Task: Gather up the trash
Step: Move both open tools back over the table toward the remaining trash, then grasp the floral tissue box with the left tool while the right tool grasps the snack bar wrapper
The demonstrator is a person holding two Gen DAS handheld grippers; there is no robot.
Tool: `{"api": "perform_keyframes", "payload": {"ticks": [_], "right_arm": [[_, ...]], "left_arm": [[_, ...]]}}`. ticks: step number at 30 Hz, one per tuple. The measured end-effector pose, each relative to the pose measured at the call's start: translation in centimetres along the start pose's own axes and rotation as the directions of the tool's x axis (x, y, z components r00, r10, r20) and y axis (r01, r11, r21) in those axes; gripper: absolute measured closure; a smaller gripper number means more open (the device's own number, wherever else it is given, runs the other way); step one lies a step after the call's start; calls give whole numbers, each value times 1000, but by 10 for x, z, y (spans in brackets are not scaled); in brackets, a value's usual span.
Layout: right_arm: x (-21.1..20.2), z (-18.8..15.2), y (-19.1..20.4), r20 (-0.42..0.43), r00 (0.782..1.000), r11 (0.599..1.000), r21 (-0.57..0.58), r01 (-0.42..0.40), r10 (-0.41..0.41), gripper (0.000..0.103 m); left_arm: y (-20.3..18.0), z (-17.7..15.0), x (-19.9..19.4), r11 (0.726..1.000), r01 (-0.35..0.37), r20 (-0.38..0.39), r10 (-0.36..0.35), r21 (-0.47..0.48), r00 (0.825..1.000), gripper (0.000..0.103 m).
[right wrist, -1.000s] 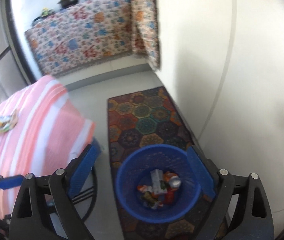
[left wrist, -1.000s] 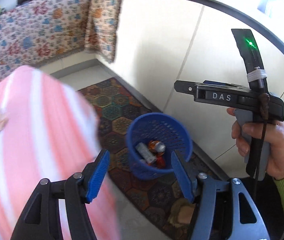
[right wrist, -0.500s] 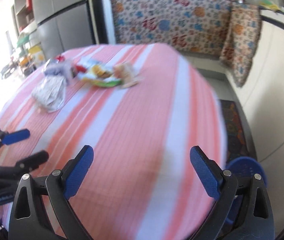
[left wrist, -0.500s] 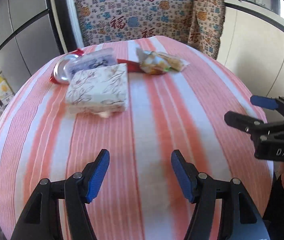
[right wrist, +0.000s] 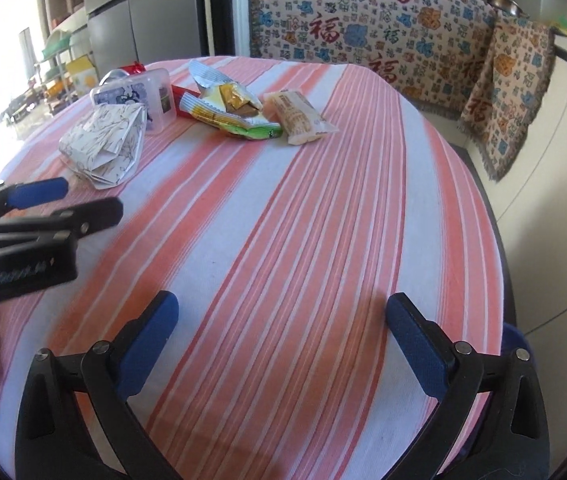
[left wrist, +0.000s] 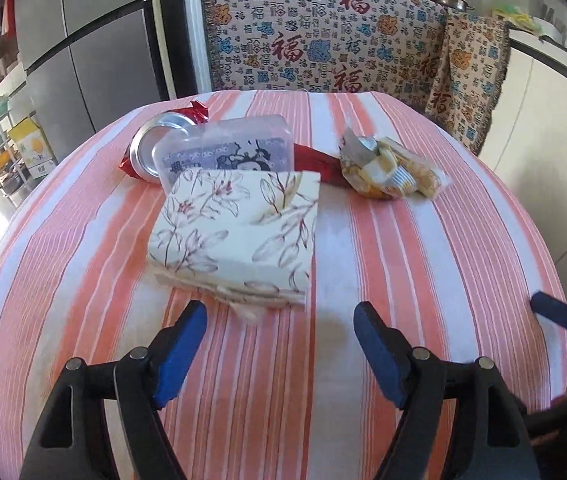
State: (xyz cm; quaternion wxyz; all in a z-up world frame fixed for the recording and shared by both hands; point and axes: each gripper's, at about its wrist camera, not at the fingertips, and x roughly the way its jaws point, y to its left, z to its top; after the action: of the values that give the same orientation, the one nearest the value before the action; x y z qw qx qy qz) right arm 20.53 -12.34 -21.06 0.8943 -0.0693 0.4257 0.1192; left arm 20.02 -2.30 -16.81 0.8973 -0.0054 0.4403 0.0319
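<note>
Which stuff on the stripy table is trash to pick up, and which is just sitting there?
Trash, probably:
- snack wrappers
- wrapped snack bar
- silver can

Just there, probably:
- floral tissue pack
- clear plastic box
- striped tablecloth

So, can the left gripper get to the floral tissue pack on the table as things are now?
Probably yes. The left gripper is open and empty, its jaws having just opened wider, and the tissue pack lies just ahead of it on the striped tablecloth. Nothing lies between them.
</note>
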Motion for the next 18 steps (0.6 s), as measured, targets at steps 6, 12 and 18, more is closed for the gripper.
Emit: {"api": "perform_keyframes", "payload": {"ticks": [6,12,18], "right_arm": [[-1,0,0,2,1000,1000,-1,0,0,0],[-1,0,0,2,1000,1000,-1,1,-1,0],[-1,0,0,3,1000,1000,-1,0,0,0]], "left_arm": [[44,-1,-2,991,-9,-13,7,-136,1000,25],[111,-28,-20,986,-93,-27,90,-138,996,25],[125,-38,-36,995,84,2,-84,-52,996,25]]}}
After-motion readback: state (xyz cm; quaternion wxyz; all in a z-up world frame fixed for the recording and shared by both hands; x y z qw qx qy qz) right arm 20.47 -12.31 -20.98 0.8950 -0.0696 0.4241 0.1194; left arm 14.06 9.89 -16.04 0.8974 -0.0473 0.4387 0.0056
